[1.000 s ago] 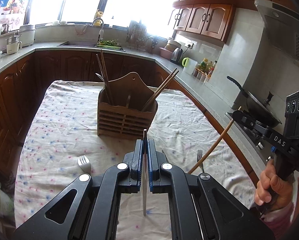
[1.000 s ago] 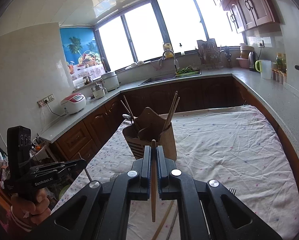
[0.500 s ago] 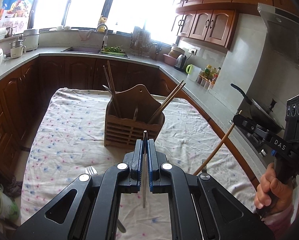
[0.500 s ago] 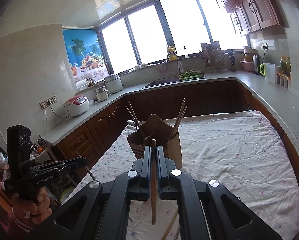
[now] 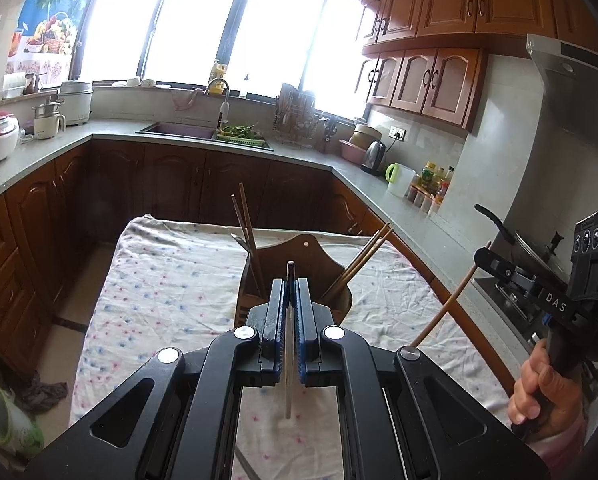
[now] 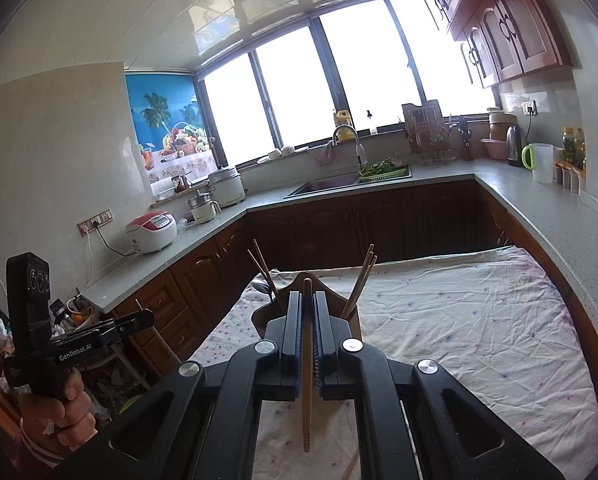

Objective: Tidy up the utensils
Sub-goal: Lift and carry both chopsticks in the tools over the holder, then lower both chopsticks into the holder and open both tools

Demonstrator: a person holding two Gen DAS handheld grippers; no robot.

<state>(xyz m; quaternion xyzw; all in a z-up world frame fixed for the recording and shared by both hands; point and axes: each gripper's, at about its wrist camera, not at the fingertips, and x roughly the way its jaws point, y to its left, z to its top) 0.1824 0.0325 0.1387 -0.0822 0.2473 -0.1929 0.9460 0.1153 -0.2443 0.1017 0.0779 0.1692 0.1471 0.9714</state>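
Note:
My left gripper (image 5: pixel 289 285) is shut on a thin metal utensil (image 5: pixel 288 360) that stands edge-on between the pads. Just behind it is the wooden utensil holder (image 5: pixel 323 252), with chopsticks (image 5: pixel 246 232) leaning left and more chopsticks (image 5: pixel 365 258) leaning right. My right gripper (image 6: pixel 307 297) is shut on a wooden chopstick (image 6: pixel 307 392), and the same holder (image 6: pixel 331 290) sits partly hidden behind its fingers. In the left wrist view the right gripper (image 5: pixel 483 254) shows at the right with its chopstick (image 5: pixel 447 308) slanting down. The left gripper (image 6: pixel 147 316) appears at the left of the right wrist view.
The holder stands on a table under a flowered cloth (image 5: pixel 171 280). An L-shaped counter (image 6: pixel 539 204) with a sink (image 5: pixel 179 130), rice cooker (image 6: pixel 153 230) and kettle runs around it. A wok (image 5: pixel 539 248) sits on the stove at right. A loose chopstick (image 6: pixel 353 468) lies on the cloth.
Both grippers have risen and tipped upward, each still holding its utensil. The holder now sits lower and partly behind the fingers. The forks on the cloth have dropped out of view.

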